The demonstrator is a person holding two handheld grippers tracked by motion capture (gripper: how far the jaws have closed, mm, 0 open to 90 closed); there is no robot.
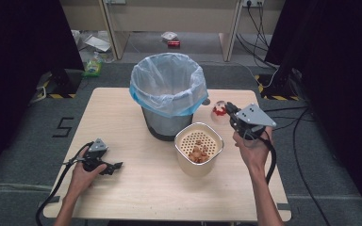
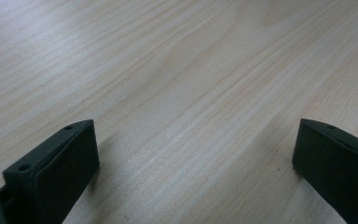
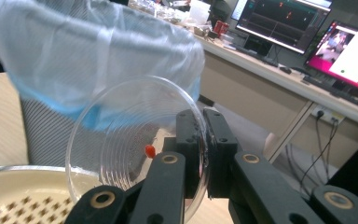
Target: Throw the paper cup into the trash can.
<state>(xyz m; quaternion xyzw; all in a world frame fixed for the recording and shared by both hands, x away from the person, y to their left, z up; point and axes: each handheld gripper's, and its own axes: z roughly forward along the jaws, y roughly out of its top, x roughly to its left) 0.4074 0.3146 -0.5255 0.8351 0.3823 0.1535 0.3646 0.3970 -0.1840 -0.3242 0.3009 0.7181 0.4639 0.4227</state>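
My right gripper (image 1: 229, 111) is shut on the rim of a clear plastic dish (image 1: 218, 112) and holds it tilted, just right of the bin. In the right gripper view the gripper (image 3: 204, 128) pinches the dish (image 3: 121, 140) edge, and a small red bit (image 3: 149, 150) clings to the dish's inside. A cream pot (image 1: 199, 149) with a perforated insert holds brownish food pieces (image 1: 199, 153); its rim (image 3: 9, 171) shows below the dish. My left gripper (image 1: 114, 166) rests low at the table's front left; its jaws stand wide open over bare wood (image 2: 196, 154).
A mesh bin with a pale blue-white liner (image 1: 168, 89) stands mid-table; its liner (image 3: 74, 51) is close behind the dish. The wooden table (image 1: 122, 113) sits on grey carpet. A desk with monitors (image 3: 303, 32) lies beyond.
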